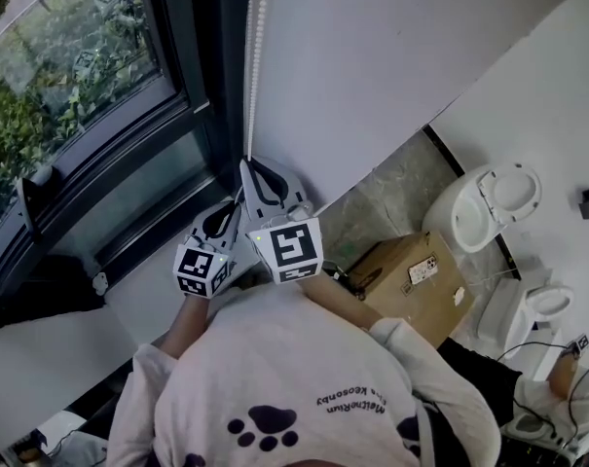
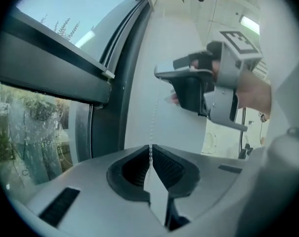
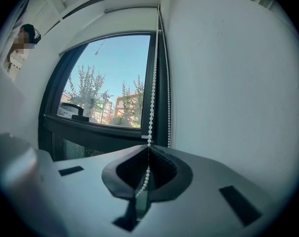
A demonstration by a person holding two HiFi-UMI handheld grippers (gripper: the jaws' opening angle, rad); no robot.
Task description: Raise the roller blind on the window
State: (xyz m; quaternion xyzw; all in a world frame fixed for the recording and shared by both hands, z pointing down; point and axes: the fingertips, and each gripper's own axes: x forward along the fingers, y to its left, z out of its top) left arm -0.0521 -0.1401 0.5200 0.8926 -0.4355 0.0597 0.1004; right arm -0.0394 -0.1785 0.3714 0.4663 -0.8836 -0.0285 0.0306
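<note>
Bead chain [image 1: 256, 56] of the roller blind hangs as a thin white line left of centre in the head view, along the edge where the dark window frame [image 1: 182, 56] meets the white wall [image 1: 391, 56]. At the far left of that view, green trees [image 1: 41, 76] show through the glass. Just right of the frame, my left gripper [image 1: 234, 212] is clenched on the chain. In the left gripper view its jaws meet at centre, and the beads [image 2: 152, 125] rise straight up out of the tips. My right gripper [image 1: 247, 168] sits just beside it and further up the same chain, also clamped on the beads. In the right gripper view the chain [image 3: 152, 93] enters the closed jaws at centre frame and trails on between them. A second strand [image 3: 168, 83] hangs free just to its right, against the wall. In the head view, a cardboard box [image 1: 411, 280] stands on the floor at lower right. A white toilet [image 1: 489, 202] is beyond it at the right edge.
</note>
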